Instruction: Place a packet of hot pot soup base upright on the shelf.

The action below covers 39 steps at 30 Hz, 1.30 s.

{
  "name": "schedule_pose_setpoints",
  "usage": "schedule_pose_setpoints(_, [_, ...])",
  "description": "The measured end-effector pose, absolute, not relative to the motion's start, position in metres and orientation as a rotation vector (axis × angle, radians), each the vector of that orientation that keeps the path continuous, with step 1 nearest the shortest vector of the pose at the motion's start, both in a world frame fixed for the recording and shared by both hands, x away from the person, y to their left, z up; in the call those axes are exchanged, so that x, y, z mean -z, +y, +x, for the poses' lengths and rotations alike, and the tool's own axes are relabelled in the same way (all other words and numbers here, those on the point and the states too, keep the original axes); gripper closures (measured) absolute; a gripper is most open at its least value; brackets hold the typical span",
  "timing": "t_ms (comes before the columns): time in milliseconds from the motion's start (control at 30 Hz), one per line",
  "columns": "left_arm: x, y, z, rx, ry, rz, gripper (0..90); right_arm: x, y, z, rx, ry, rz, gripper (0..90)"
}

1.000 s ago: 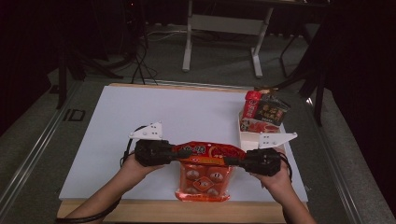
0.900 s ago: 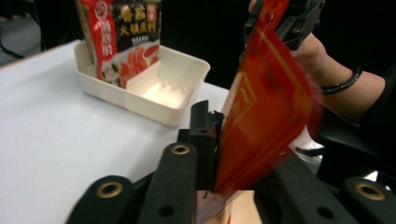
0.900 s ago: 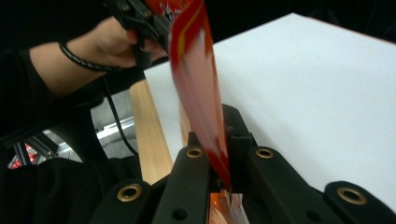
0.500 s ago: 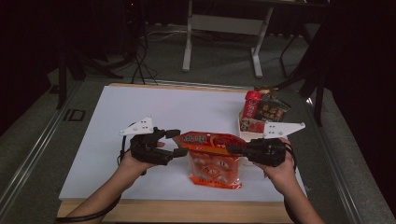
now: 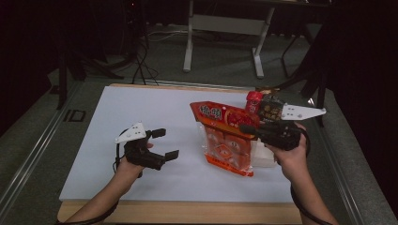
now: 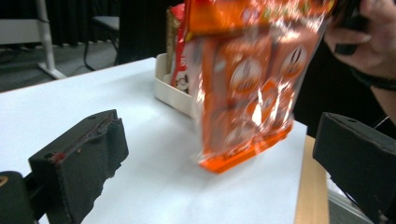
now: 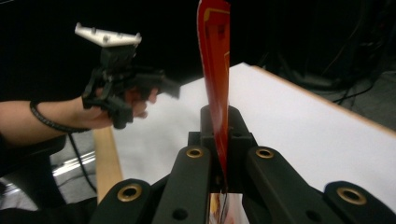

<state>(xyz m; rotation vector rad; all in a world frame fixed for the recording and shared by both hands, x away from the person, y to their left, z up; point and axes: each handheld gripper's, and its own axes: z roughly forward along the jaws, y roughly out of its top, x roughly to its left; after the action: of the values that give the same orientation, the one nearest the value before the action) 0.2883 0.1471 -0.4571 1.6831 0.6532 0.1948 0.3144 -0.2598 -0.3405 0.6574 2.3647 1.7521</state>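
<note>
Right tool point(image 5: 248, 129): pinching the top seal of your orange snack bag point(image 5: 227, 145), which hangs tilted above the white surface point(image 5: 141, 108) beside the tray point(image 6: 175, 95). Left tool point(image 5: 164, 143): spread, empty. Step, likely: carrying; next, lower it into the tray.

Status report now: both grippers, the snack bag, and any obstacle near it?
Left gripper open, holding nothing. Right gripper shut on snack bag, bag lifted by its top edge. White tray with snacks close behind the bag.

Black claws point(image 5: 162, 143) point(image 5: 248, 129), grey triangular top plates, brass screws, trailing black cables; bare forearms, dark wristband.
</note>
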Motion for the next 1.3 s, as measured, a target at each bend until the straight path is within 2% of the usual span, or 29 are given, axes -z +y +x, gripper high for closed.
schedule_pose_setpoints(333, [0.48,0.159,0.282,-0.188,0.704,1.718,0.7,0.312,-0.28,0.335,-1.775,2.262,0.694,90.0])
schedule_pose_setpoints(733, [0.492,0.177,0.273,-0.189,0.733,1.718,0.7,0.297,-0.319,0.357,-1.743,2.17,0.804,90.0])
schedule_pose_setpoints(967, [0.494,0.179,0.272,-0.2,0.732,1.715,0.7,0.303,-0.332,0.364,-1.719,2.164,0.853,90.0])
schedule_pose_setpoints(1300, [0.498,0.179,0.274,-0.191,0.743,1.708,0.7,0.331,-0.35,0.368,-1.733,2.157,0.941,90.0])
